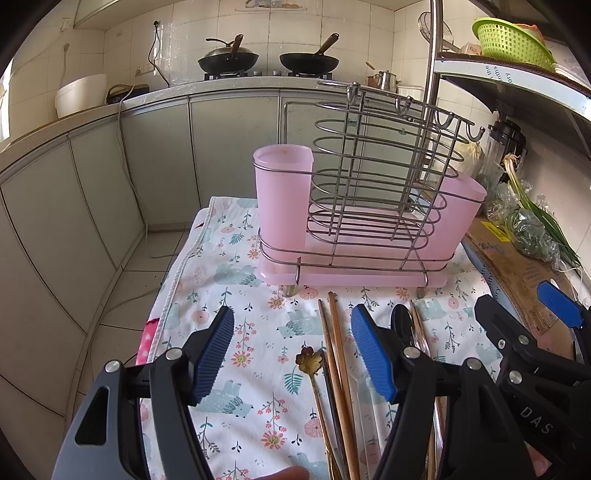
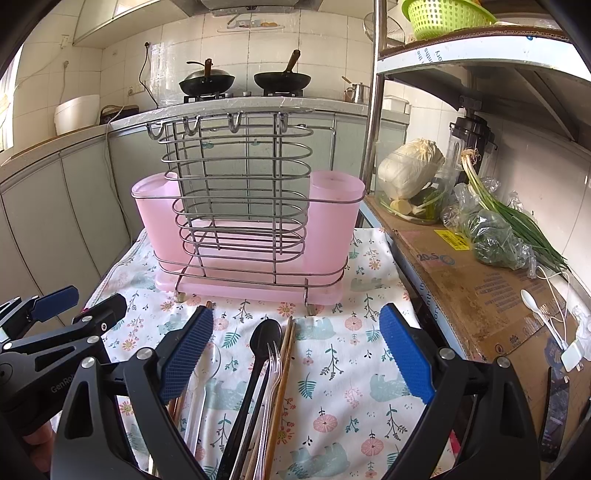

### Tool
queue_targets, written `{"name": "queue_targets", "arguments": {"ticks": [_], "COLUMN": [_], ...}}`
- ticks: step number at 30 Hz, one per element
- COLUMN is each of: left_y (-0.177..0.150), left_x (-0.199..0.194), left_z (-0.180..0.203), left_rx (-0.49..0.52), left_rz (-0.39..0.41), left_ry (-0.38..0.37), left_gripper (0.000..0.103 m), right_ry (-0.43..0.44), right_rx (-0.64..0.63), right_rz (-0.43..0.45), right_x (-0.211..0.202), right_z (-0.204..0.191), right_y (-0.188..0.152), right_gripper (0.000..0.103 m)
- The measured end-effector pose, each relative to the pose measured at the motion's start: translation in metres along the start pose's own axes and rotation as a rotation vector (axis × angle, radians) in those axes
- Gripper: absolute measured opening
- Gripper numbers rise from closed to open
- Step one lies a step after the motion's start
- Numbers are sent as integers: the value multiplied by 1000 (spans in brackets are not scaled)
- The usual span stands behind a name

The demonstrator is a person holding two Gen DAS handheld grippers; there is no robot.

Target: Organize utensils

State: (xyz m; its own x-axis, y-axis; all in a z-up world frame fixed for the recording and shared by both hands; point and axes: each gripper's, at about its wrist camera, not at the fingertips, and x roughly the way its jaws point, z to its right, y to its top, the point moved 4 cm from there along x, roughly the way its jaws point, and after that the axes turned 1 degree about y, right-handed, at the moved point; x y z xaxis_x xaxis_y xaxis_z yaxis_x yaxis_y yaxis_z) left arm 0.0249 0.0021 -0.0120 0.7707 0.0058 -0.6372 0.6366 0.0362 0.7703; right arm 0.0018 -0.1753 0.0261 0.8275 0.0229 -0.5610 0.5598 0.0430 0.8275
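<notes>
A wire utensil rack (image 1: 373, 192) with pink cups and a pink drip tray stands on the floral cloth; it also shows in the right wrist view (image 2: 240, 206). Utensils lie in front of it: wooden chopsticks (image 1: 338, 365), a gold flower-ended spoon (image 1: 308, 360), a black spoon (image 2: 264, 341), a clear plastic fork (image 2: 271, 373) and a clear spoon (image 2: 201, 384). My left gripper (image 1: 293, 354) is open above the chopsticks and gold spoon. My right gripper (image 2: 297, 356) is open above the black spoon and fork. Both are empty.
A floral cloth (image 2: 343, 369) covers the small table, with floor beyond its left edge. To the right, a cardboard-covered shelf (image 2: 480, 280) holds bagged greens, scallions and cabbage. A green basket (image 2: 443, 16) sits on the upper shelf. Woks stand on the far stove (image 1: 266, 61).
</notes>
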Motion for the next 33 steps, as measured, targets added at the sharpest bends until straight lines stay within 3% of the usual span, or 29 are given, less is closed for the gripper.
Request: {"name": "queue_targets", "arguments": {"ticks": [33], "left_y": [1], "left_x": [-3], "left_z": [-1], "left_rx": [-5], "left_rz": [6], "left_ry": [-2], "left_gripper": [66], "right_ry": [-1], "right_rx": [-3], "right_rz": [6], "right_x": [-1], "right_z": [-1], "right_y": [-1], "right_gripper": [92]}}
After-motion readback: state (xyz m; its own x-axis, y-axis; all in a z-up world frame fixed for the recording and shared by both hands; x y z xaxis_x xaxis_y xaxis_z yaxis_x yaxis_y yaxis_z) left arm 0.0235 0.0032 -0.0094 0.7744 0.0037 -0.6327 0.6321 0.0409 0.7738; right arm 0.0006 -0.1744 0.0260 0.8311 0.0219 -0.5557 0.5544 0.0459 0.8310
